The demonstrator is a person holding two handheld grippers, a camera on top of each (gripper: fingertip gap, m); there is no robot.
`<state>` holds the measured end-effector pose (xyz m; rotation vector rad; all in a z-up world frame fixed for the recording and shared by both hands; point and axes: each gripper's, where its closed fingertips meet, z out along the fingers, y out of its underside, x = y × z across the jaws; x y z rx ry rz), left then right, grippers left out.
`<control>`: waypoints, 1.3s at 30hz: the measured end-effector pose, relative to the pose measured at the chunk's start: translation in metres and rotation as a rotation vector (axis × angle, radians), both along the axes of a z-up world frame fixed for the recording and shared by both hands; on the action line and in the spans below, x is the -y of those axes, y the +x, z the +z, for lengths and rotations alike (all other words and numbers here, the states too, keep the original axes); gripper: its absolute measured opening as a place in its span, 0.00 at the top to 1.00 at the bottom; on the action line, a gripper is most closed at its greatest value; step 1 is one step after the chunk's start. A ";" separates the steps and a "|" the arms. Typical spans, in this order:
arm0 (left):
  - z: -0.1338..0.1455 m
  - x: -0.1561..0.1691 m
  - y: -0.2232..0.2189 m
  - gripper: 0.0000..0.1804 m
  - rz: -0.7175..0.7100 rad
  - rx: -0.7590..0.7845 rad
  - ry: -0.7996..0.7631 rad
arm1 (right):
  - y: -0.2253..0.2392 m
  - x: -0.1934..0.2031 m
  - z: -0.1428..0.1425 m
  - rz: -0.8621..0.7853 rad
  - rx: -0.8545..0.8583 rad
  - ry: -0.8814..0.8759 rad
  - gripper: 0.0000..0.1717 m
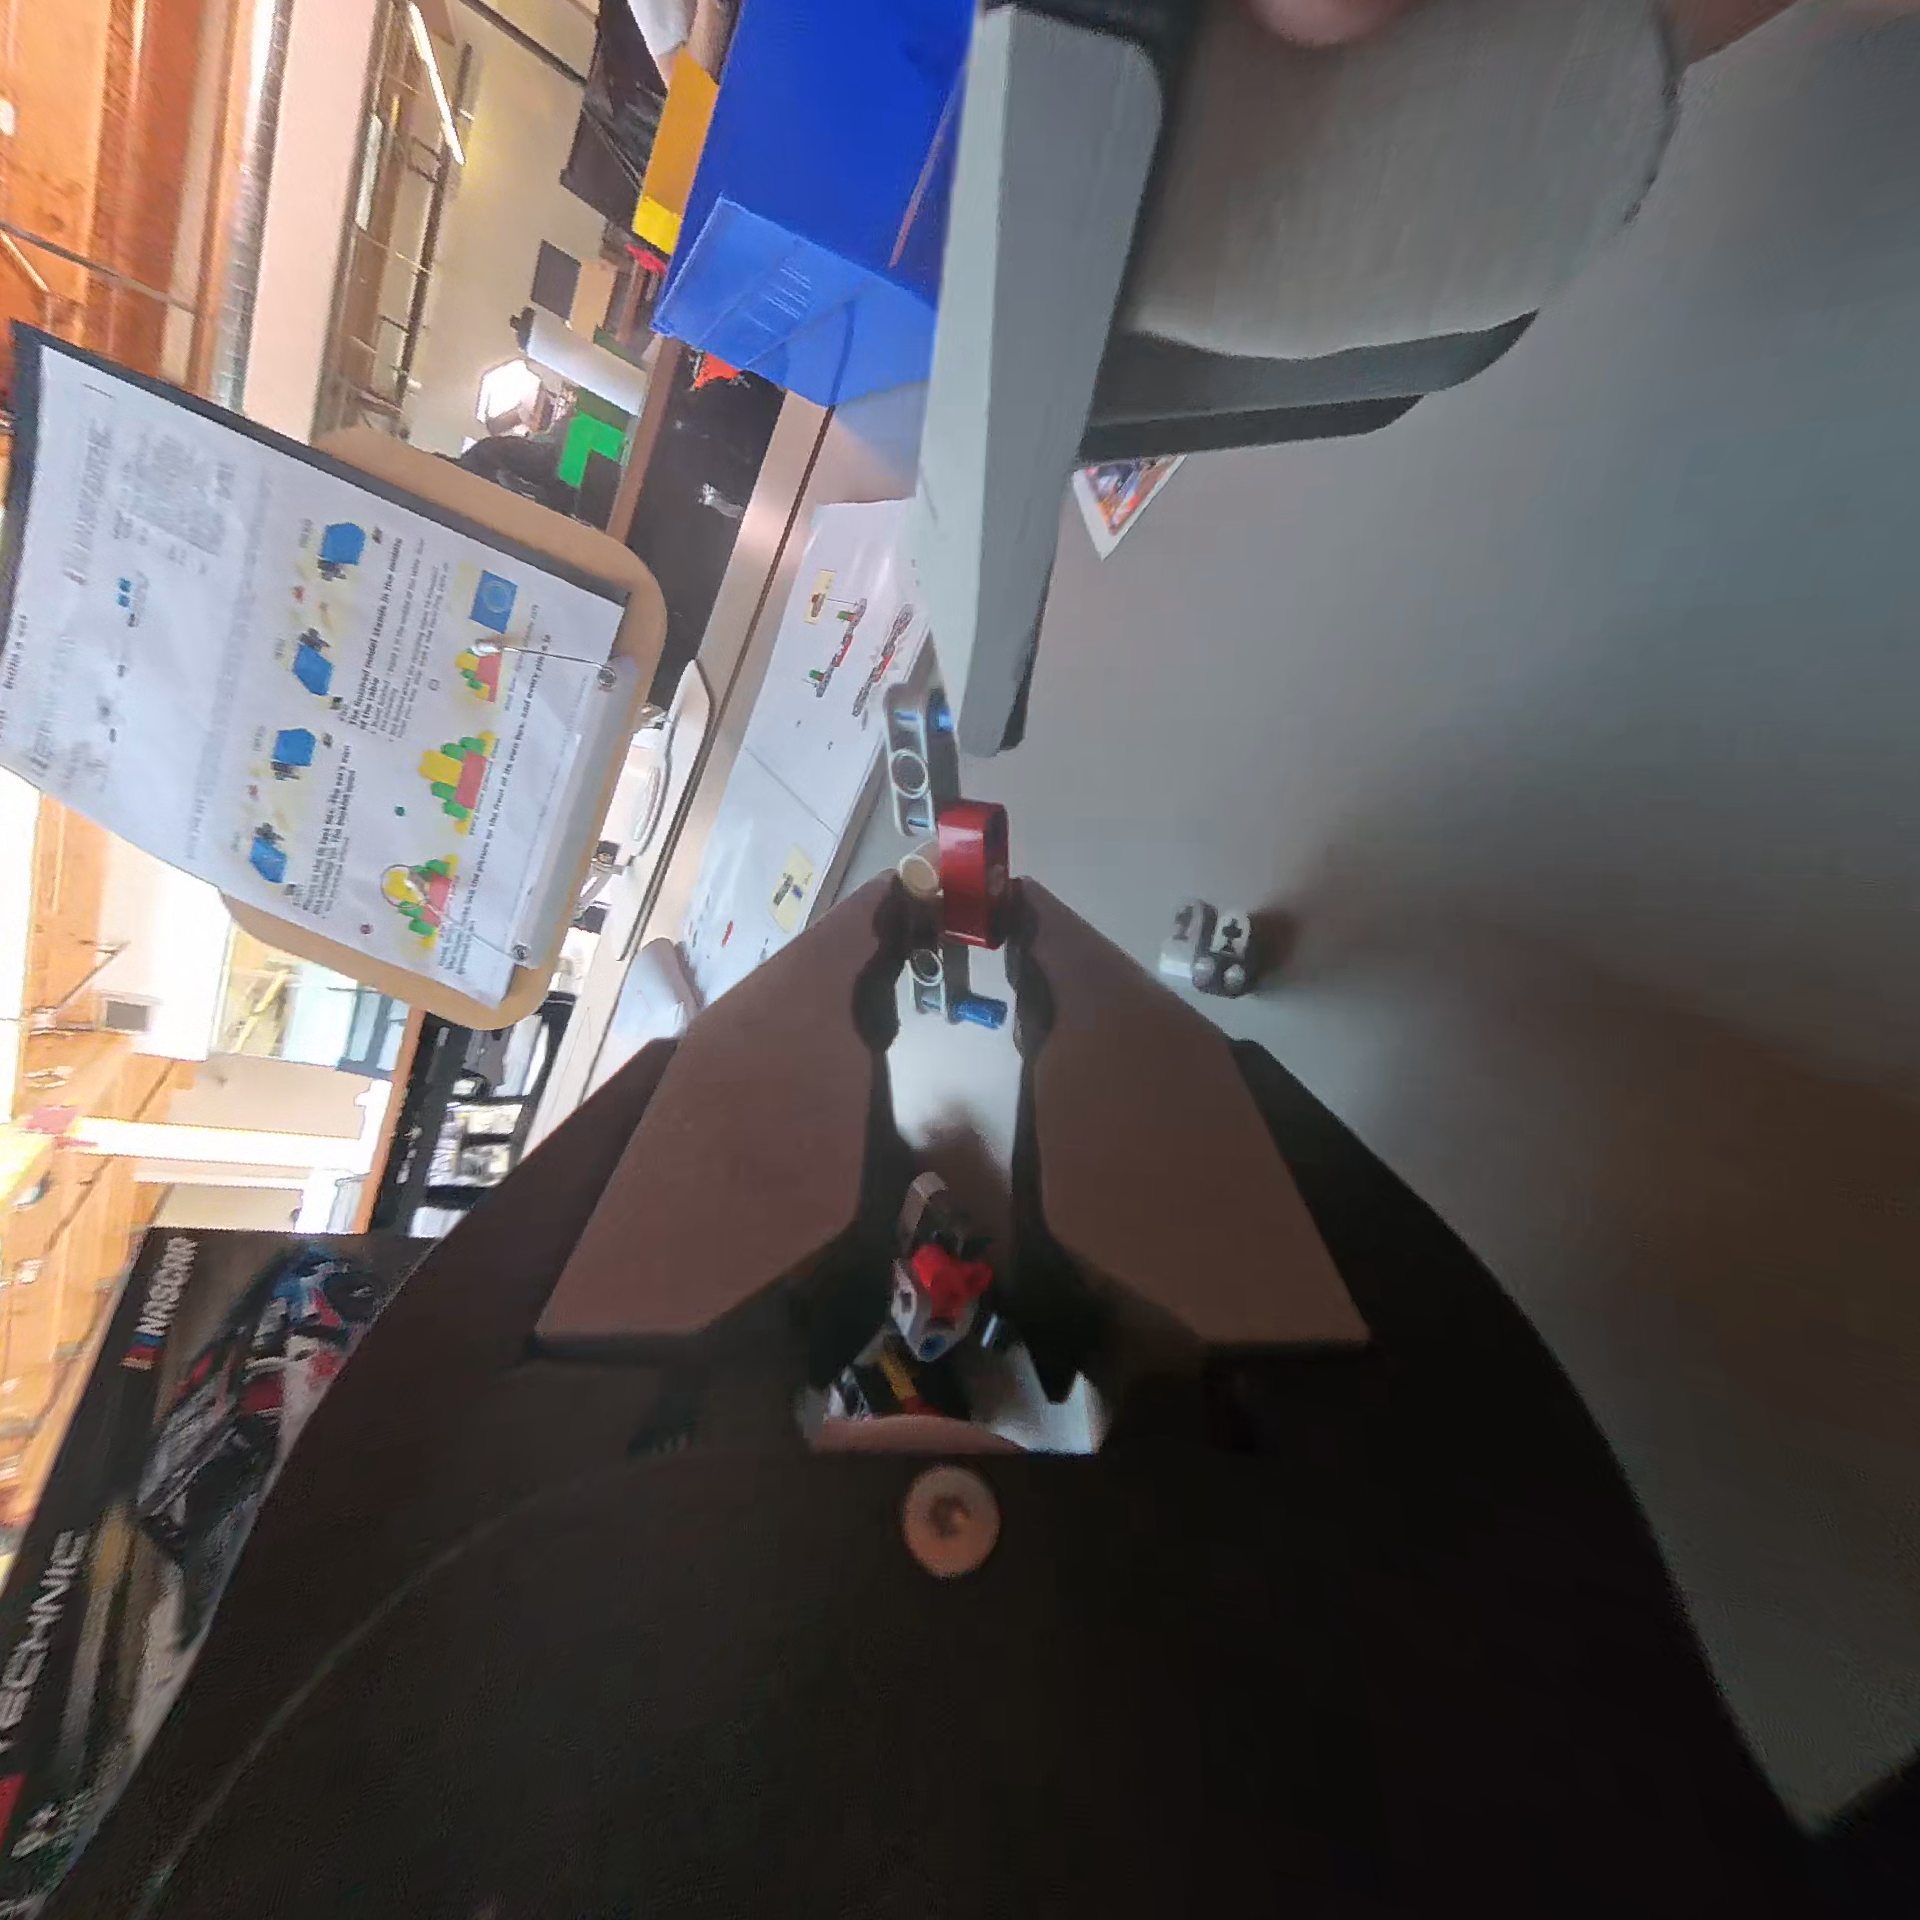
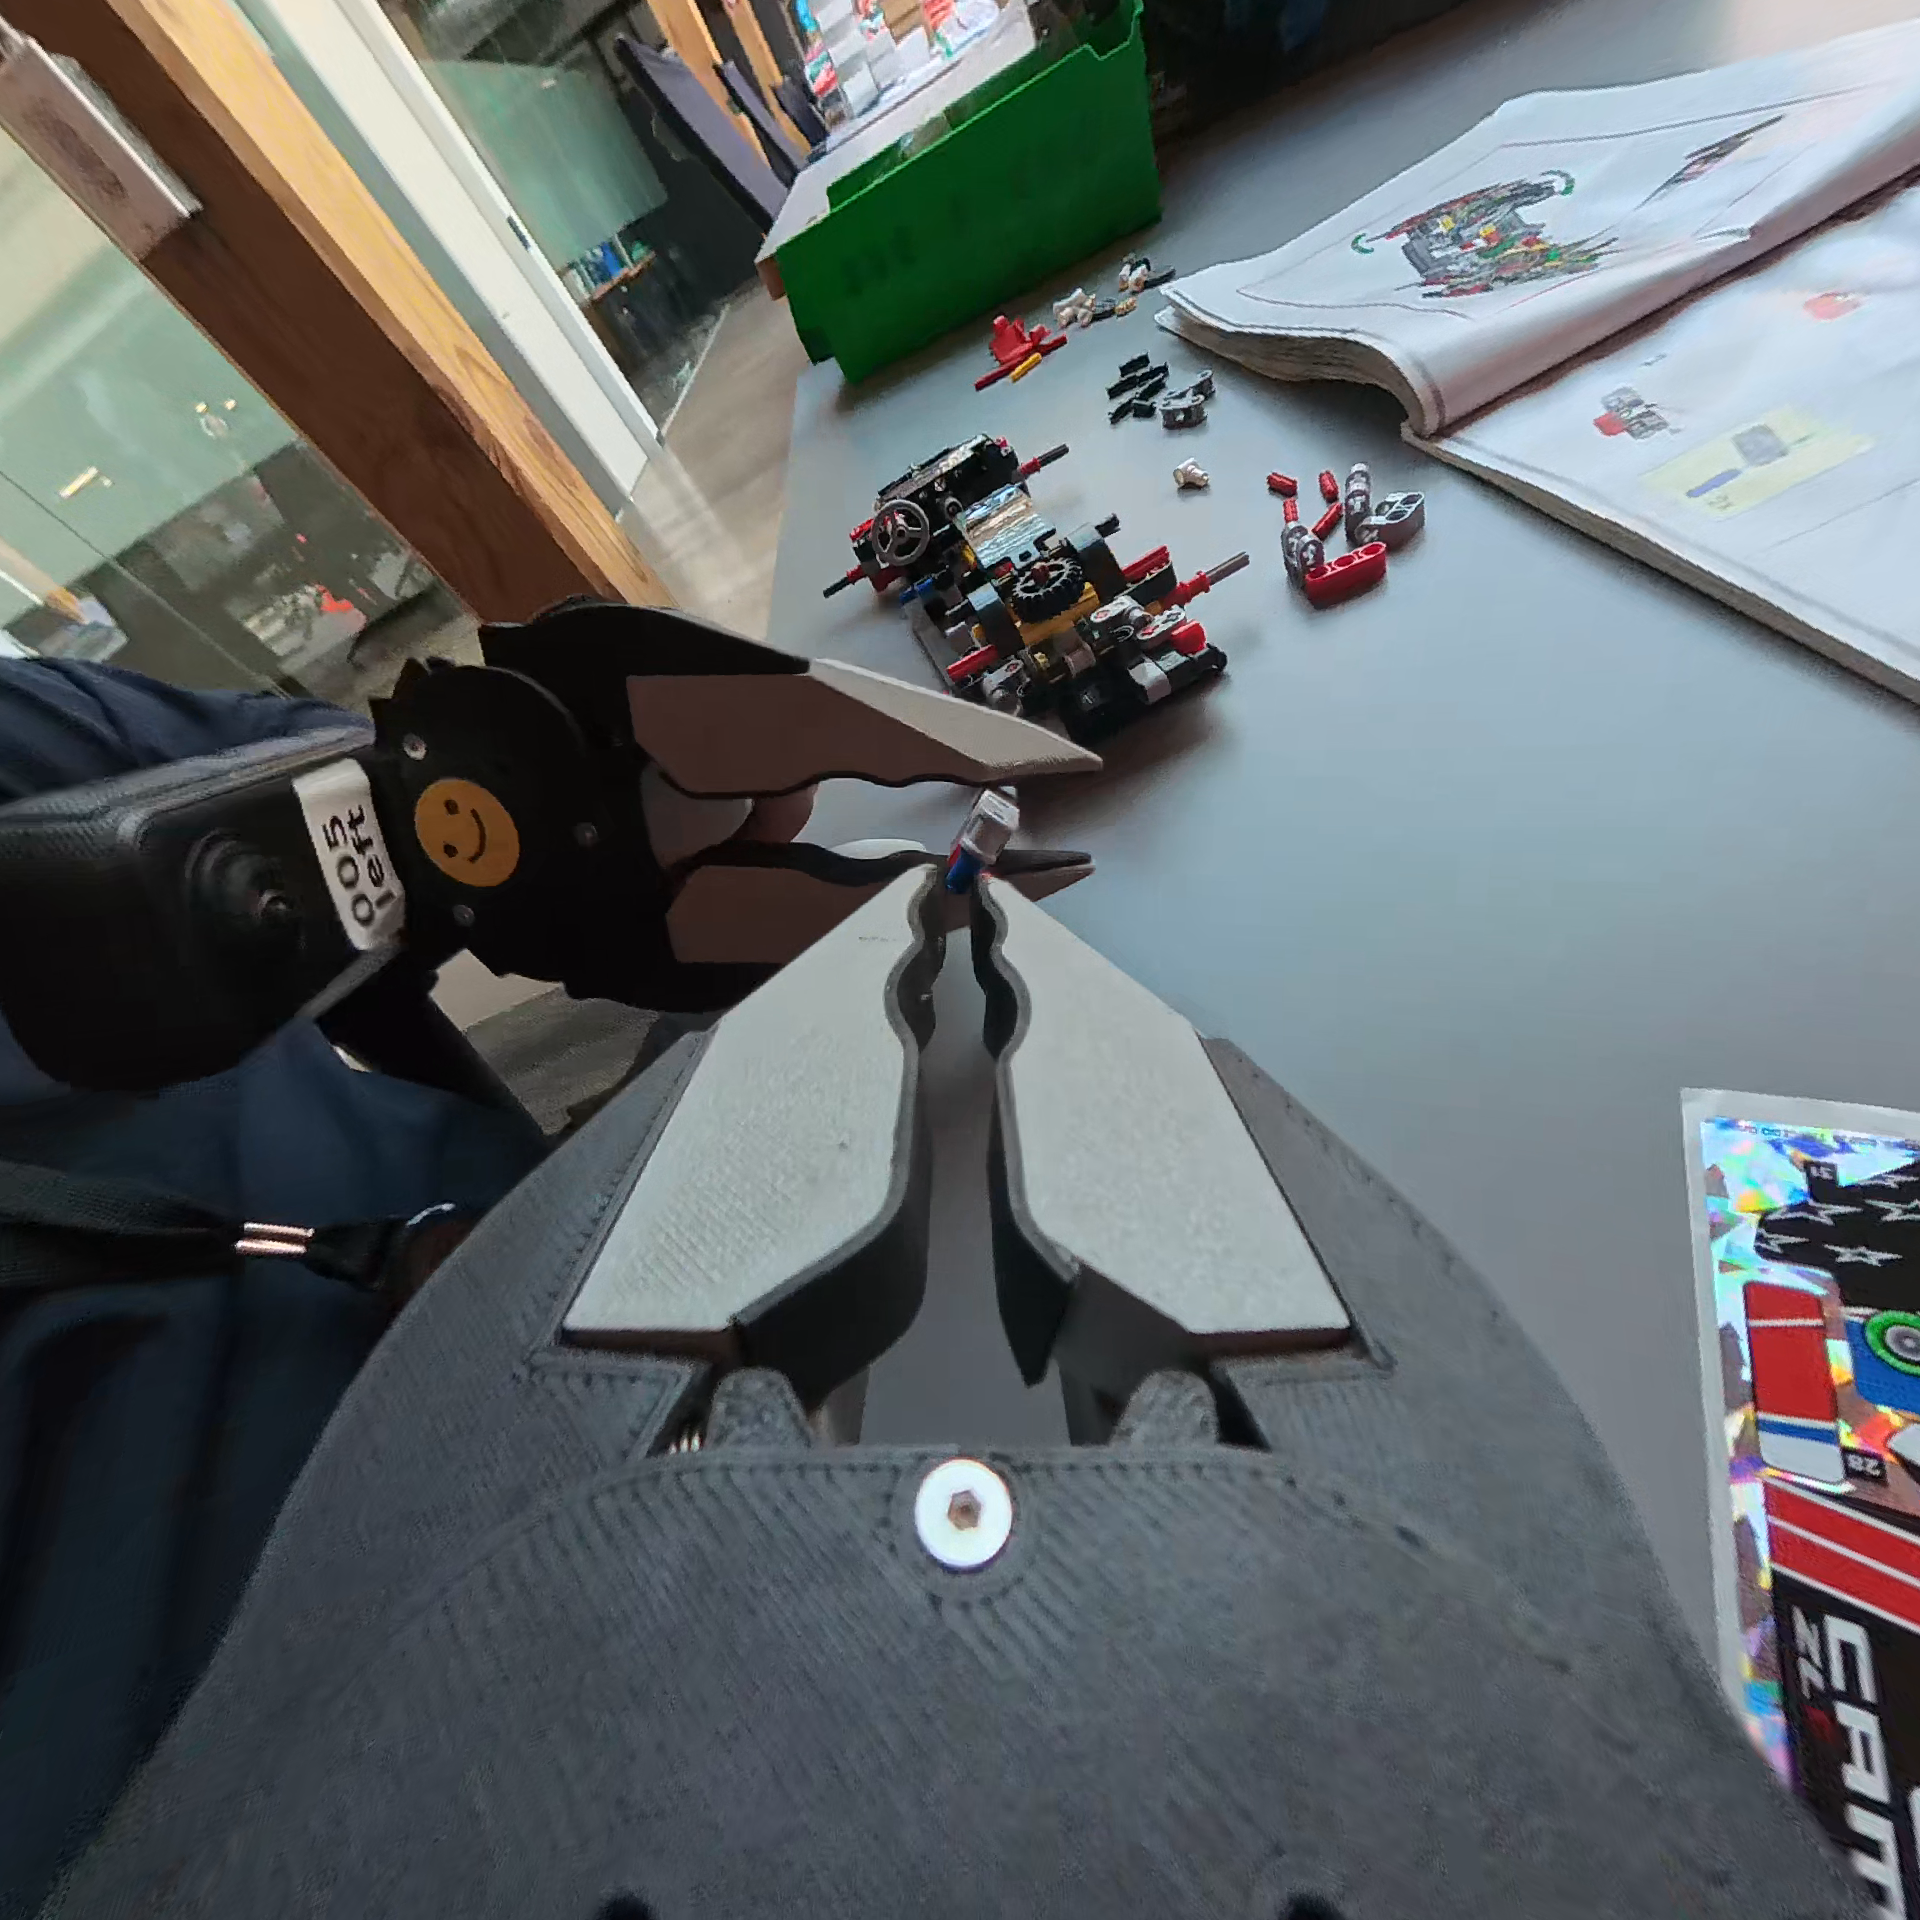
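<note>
My left gripper (image 1: pixel 956 904) is shut on a red beam piece (image 1: pixel 971 868) with a tan pin (image 1: pixel 920 871) at its side. A light grey beam (image 1: pixel 907 769) with blue pins runs behind the red piece. In the right wrist view the left gripper (image 2: pixel 1086 816) comes in from the left with this small assembly (image 2: pixel 992 816) between its jaws, above the dark table (image 2: pixel 1455 883). My right gripper (image 2: pixel 961 888) is closed at the assembly's lower end on a blue pin (image 2: pixel 961 868). One right gripper finger (image 1: pixel 997 520) shows in the left wrist view, reaching the beam's far end.
A partly built car chassis (image 2: pixel 1039 592) and loose parts (image 2: pixel 1340 530) lie ahead. An open instruction booklet (image 2: pixel 1558 260), a green bin (image 2: pixel 977 197) and a shiny sticker sheet (image 2: pixel 1818 1455) are nearby. A blue bin (image 1: pixel 821 197), a clipboard (image 1: pixel 312 675) and a small grey piece (image 1: pixel 1210 945) also show. My hands' fingertips stand some 4 cm from each other.
</note>
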<state>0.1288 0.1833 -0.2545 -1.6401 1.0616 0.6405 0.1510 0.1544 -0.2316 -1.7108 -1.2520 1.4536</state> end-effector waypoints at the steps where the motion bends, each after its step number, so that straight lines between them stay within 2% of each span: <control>1: -0.001 0.002 0.002 0.92 -0.013 0.026 -0.017 | 0.002 0.000 -0.001 0.010 0.009 0.015 0.99; 5: -0.006 0.014 0.019 0.89 -0.129 0.173 -0.142 | 0.007 0.001 -0.006 0.046 0.052 0.100 1.00; 9: 0.002 0.021 0.023 0.87 -0.187 0.337 -0.251 | 0.008 0.003 -0.008 0.074 0.058 0.113 1.00; 12: 0.000 0.031 0.029 0.83 -0.254 0.447 -0.425 | 0.008 0.011 -0.008 0.125 0.058 0.131 1.00; 15: 0.001 0.045 0.035 0.87 -0.325 0.606 -0.620 | 0.008 0.021 -0.008 0.180 0.056 0.176 1.00; 17: 0.003 0.049 0.036 0.92 -0.346 0.708 -0.703 | 0.008 0.027 -0.009 0.215 0.059 0.209 1.00; 19: 0.003 0.052 0.036 0.94 -0.367 0.767 -0.751 | 0.008 0.029 -0.011 0.226 0.071 0.241 1.00; 25: 0.001 0.051 0.037 0.96 -0.358 0.819 -0.769 | 0.010 0.027 -0.014 0.221 0.090 0.282 1.00; 30: 0.010 0.048 0.040 0.97 -0.352 0.931 -0.762 | 0.009 0.021 -0.005 0.183 0.026 0.284 0.99; 39: 0.010 0.048 0.044 0.98 -0.372 0.948 -0.741 | 0.009 0.020 -0.004 0.169 0.022 0.308 0.99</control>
